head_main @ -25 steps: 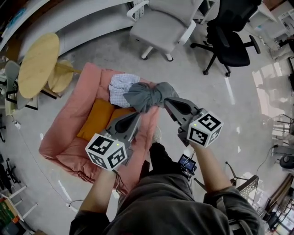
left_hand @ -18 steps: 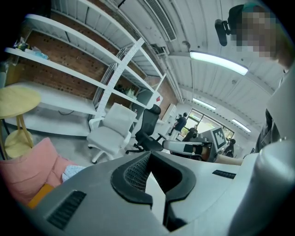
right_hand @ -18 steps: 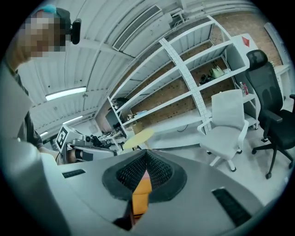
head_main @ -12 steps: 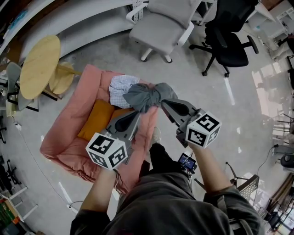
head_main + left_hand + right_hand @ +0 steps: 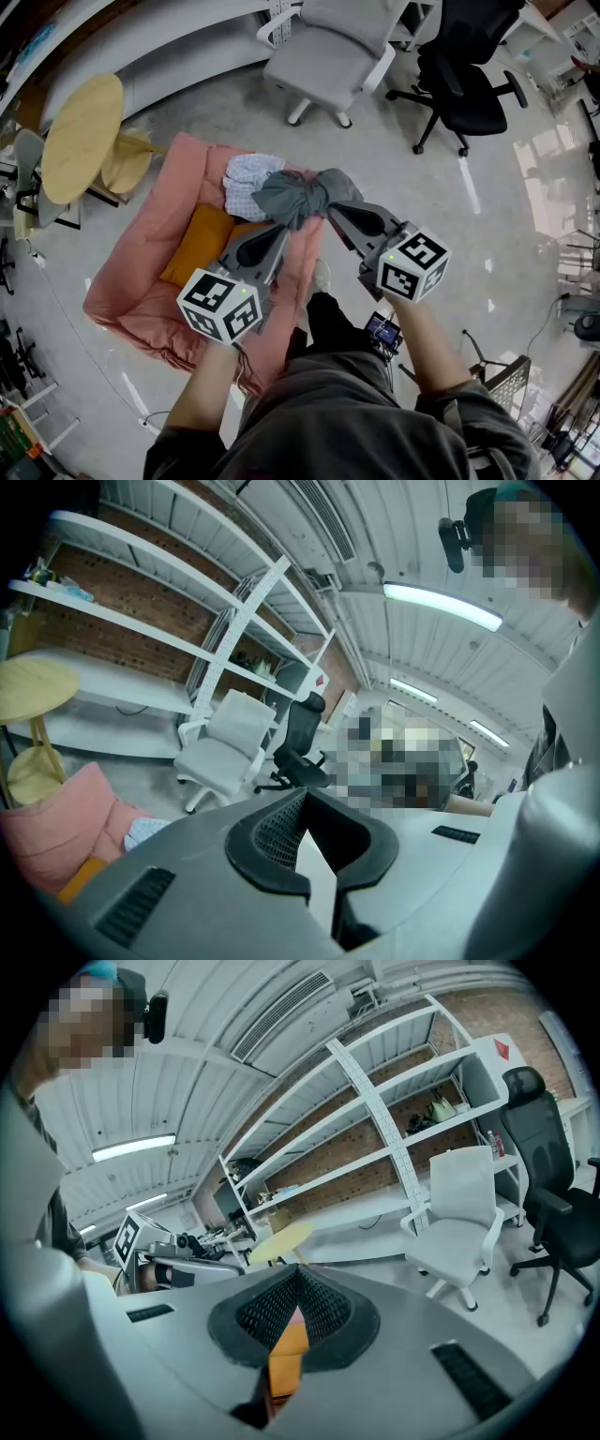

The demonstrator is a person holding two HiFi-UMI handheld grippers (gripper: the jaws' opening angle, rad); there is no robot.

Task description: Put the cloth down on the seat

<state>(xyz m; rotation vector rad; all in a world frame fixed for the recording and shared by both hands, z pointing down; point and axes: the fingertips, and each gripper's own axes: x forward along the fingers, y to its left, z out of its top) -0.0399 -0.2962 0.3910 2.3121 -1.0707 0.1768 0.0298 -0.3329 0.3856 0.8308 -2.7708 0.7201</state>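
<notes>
A bunched grey cloth (image 5: 292, 199) hangs over the right edge of the pink seat (image 5: 141, 281), stretched between my two grippers. My right gripper (image 5: 331, 212) meets its right end and is shut on it. Coming up from below, my left gripper (image 5: 279, 232) reaches the cloth's lower left part, its tips tucked under the folds and seemingly shut on it. In the left gripper view the jaws (image 5: 305, 799) meet at their tips, and in the right gripper view the jaws (image 5: 295, 1274) do the same. Each gripper's own body hides the cloth in those two views.
On the seat lie an orange cushion (image 5: 197, 244) and a checked cloth (image 5: 247, 178). A round yellow table (image 5: 80, 136) stands to the left. A grey office chair (image 5: 333, 42) and a black one (image 5: 469, 80) stand behind. A person's legs and shoe (image 5: 321, 275) are below.
</notes>
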